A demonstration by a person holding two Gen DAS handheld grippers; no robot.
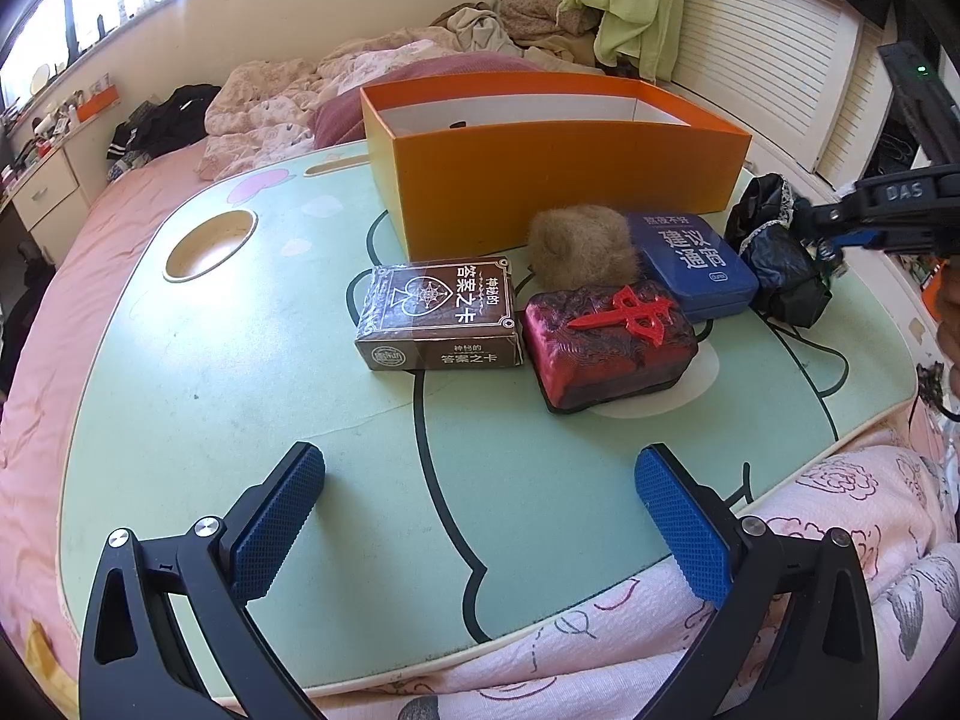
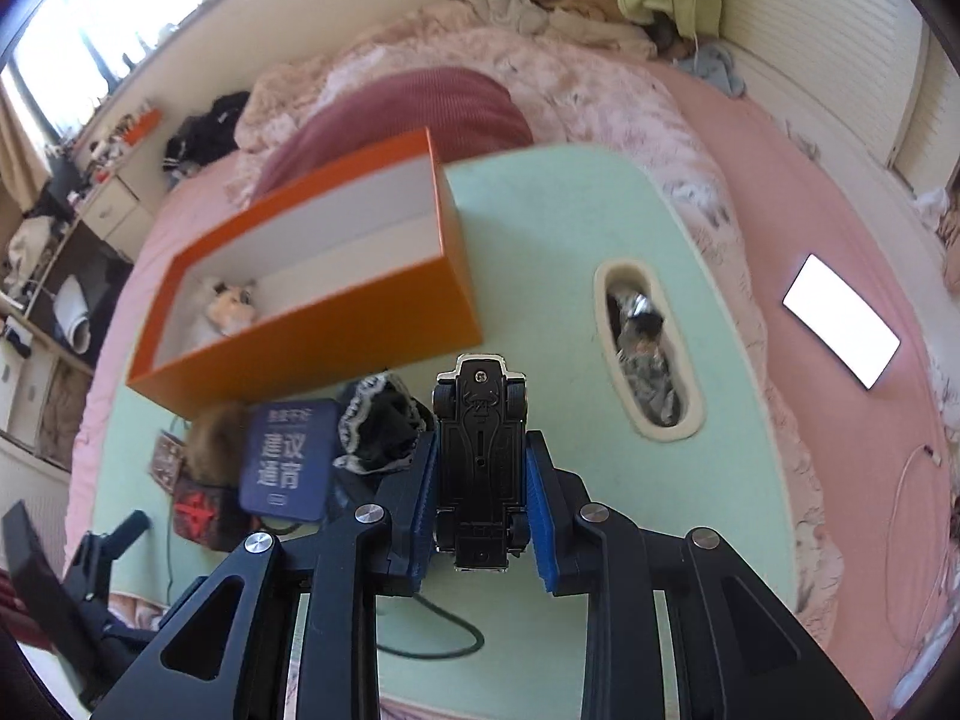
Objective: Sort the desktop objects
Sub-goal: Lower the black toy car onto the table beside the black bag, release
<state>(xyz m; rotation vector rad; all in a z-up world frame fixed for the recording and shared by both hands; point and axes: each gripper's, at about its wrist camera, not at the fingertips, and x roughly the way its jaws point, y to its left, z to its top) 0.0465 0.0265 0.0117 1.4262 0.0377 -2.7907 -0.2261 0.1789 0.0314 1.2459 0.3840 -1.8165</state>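
Note:
In the right wrist view my right gripper (image 2: 480,444) is shut on a small black toy car (image 2: 480,420), belly up, above the green lap table (image 2: 558,222). The orange box (image 2: 336,324) lies to its left with a plush toy (image 2: 231,306) inside. Over the near table edge my left gripper (image 1: 480,462) is open with nothing between its fingers. Ahead of it lie a brown card box (image 1: 441,315), a red block (image 1: 606,348), a tan fur ball (image 1: 579,246), a blue tin (image 1: 690,264) and a black lace cloth (image 1: 774,264), all in front of the orange box (image 1: 558,180).
The table (image 1: 240,390) rests on a pink bed with rumpled bedding (image 1: 282,102) behind it. It has a round cup hole (image 1: 210,243) and a slot (image 2: 645,348) with crumpled material inside. A glowing phone (image 2: 840,318) lies on the bed. A black cable (image 2: 444,636) loops near the front edge.

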